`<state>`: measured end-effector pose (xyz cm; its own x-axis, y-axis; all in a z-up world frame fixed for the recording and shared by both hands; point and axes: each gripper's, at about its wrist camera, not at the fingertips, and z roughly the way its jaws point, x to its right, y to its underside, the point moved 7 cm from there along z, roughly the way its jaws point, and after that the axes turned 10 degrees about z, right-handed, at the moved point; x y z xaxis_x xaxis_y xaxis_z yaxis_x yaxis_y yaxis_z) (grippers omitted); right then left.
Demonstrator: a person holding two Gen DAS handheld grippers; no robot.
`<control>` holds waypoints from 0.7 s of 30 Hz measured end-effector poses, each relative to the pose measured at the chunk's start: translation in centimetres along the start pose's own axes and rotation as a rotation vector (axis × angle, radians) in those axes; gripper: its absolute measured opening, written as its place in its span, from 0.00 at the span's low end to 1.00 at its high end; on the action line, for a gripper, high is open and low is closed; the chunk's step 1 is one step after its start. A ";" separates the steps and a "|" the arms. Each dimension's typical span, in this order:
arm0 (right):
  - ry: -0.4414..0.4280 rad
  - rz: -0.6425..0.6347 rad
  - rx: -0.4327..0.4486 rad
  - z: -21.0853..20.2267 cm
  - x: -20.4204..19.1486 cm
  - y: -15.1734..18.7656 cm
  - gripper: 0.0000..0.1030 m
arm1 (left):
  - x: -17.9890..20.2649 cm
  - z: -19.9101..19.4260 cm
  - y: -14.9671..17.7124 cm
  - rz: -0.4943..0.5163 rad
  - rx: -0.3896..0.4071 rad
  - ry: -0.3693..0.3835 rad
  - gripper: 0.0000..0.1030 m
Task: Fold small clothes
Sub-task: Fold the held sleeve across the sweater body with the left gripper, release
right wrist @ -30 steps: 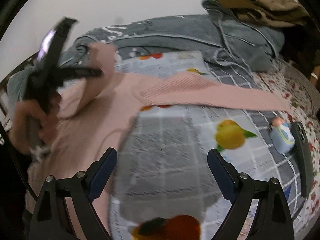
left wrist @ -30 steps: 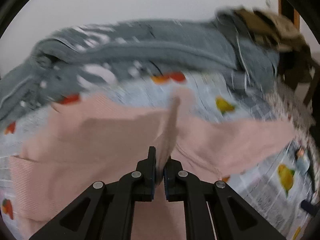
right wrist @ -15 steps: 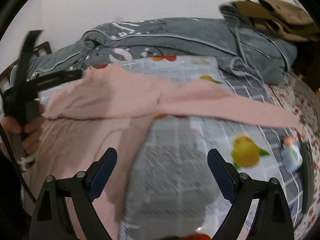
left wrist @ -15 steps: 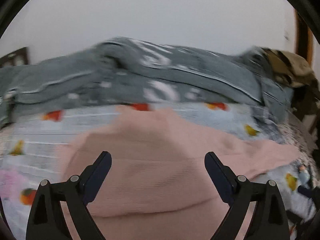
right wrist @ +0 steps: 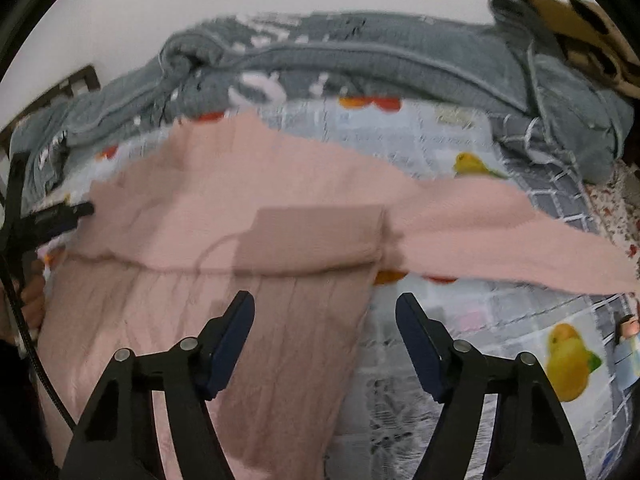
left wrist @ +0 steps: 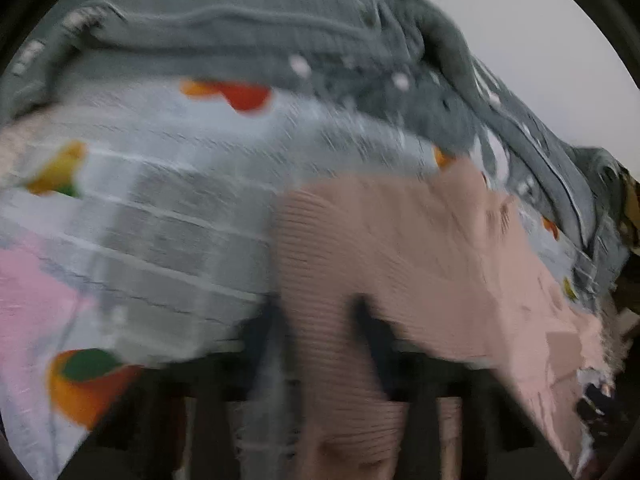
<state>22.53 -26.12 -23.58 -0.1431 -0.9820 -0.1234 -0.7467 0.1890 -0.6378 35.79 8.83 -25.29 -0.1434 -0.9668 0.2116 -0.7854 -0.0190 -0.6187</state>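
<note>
Pink ribbed knit sweater, spread across the middle of the right wrist view on a pale blue checked bedsheet printed with fruit. One sleeve is seen reaching toward the right edge of that view; a folded edge is seen across the garment's centre. In the left wrist view the same garment fills the centre and lower right, heavily blurred.

Left gripper: seen as dark blurred shapes at the bottom centre of its own view, with a strip of the pink knit between the fingers. Its jaws have just been closing; whether the fabric is firmly pinched cannot be told through the blur. It is also seen at the left edge of the right wrist view, held in a hand.

Right gripper: jaws spread though just closing, nothing between them, held over the garment's right edge at the bottom centre.

Grey quilted blanket: bunched along the top.

Tan garment: upper right corner.

Small figurine: lying at the right edge on the sheet.
</note>
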 end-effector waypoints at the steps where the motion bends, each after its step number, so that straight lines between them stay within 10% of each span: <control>1: 0.017 -0.011 -0.011 0.4 0.0 0.4 0.69 | 0.2 -0.3 -0.1 0.006 0.026 -0.011 0.14; 16: 0.123 0.066 0.079 -3.0 7.2 -0.3 0.69 | -1.6 -4.9 -1.1 0.073 0.167 -0.224 0.26; 21: 0.197 0.141 0.112 -4.3 13.2 -1.7 0.69 | 0.8 -5.2 -1.0 0.113 0.243 -0.119 0.72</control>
<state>19.09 -39.44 -20.85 -0.3726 -0.9251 -0.0736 -0.6351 0.3120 -0.7066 33.36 9.44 -20.59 -0.1390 -0.9890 0.0501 -0.5989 0.0437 -0.7996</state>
